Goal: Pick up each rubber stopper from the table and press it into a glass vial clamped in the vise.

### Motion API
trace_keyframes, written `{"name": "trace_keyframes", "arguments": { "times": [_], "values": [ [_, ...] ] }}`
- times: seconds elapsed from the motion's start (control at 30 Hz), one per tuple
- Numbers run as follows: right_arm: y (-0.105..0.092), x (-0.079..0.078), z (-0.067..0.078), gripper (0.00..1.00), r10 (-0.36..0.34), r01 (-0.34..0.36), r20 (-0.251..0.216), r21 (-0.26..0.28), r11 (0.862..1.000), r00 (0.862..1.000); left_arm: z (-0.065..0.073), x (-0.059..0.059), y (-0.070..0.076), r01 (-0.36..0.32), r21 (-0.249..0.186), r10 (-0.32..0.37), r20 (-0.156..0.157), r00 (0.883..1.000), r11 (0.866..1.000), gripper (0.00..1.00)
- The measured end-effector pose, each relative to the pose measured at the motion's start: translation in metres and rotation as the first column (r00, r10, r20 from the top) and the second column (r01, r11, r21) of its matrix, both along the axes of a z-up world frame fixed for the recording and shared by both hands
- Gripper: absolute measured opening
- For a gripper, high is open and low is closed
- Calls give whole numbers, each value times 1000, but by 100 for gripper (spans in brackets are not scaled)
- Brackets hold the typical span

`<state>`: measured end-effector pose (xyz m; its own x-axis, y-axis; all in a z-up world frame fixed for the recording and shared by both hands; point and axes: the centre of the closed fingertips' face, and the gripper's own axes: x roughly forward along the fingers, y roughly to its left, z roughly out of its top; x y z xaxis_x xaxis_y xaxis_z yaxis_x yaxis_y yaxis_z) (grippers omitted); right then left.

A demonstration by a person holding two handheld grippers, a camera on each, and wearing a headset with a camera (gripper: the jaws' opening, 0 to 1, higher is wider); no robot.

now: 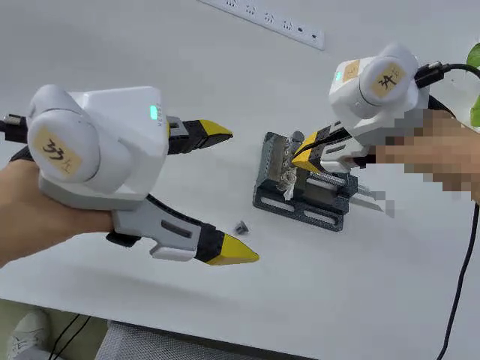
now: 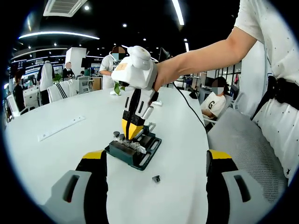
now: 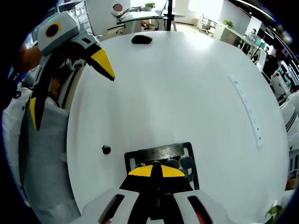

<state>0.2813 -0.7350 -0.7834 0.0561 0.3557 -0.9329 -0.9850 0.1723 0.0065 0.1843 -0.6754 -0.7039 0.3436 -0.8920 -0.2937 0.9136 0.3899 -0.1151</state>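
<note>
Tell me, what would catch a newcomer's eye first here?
The big white hand-held left tool looms at the left of the head view, its yellow-tipped black jaws spread wide above the white table. Opposite it, the matching right tool points down, jaws together, onto the small dark metal vise near the table's middle. Between them, one tiny dark rubber stopper lies loose on the table.

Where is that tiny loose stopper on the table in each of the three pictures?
Head view: stopper low centre, left of the vise.
Left gripper view: stopper below centre, lower right of the vise.
Right gripper view: stopper lower left, left of the vise.
Shared landmark: the vise.
</note>
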Motion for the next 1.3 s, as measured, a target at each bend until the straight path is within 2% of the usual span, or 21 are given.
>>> {"name": "trace_keyframes", "arguments": {
  "times": [0.37,0.8,1.07,1.3],
  "values": [
    [-3,-2,3,3,-8,8,10,14,1000,1000,3,-1,-1,1,11,-1,-1,1000,1000,86],
    [-13,-3,22,8,-55,52,48,69,996,997,6,-3,-2,13,35,-13,5,1000,999,87],
    [-18,-3,32,14,-93,85,73,106,991,993,8,-5,0,8,53,-8,8,1000,999,88],
    [-22,-6,41,18,-133,119,84,157,980,988,9,-6,5,-6,60,6,5,1000,998,91]
  ]
}}
